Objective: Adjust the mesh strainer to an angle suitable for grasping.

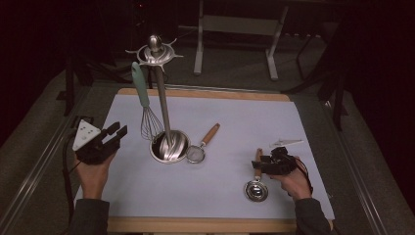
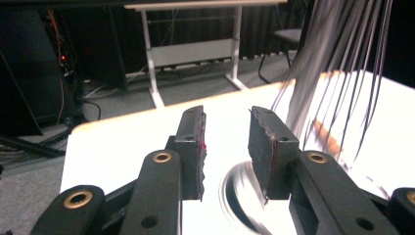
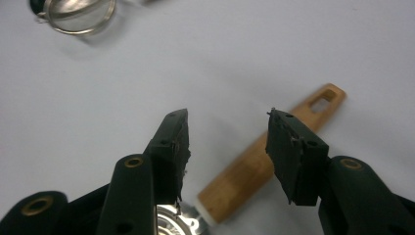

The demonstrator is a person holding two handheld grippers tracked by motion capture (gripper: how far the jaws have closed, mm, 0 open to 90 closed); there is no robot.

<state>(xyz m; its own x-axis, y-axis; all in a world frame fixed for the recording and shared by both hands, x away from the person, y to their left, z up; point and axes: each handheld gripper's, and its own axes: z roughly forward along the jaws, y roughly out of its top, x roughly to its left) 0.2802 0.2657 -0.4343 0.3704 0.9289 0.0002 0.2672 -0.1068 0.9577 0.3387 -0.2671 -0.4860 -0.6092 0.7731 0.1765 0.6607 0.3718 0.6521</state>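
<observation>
— Spoons first. Where is the one with the wooden handle?

— The ladle lies flat on the white mat. Its wooden handle sits under and between the jaws of the right gripper, which stand partly apart with no pad pressing on it.

— And the other tool?

— The left gripper has its jaws wide, with nothing between them. Ahead of it, a little to its right, hangs the whisk on the metal stand.

— Anything in the way?

— A small strainer lies just beside the stand's round base, ahead of the right gripper. Lots of bare mat lies between the two grippers.

— Any words to read?

— I can't see any writing.
</observation>
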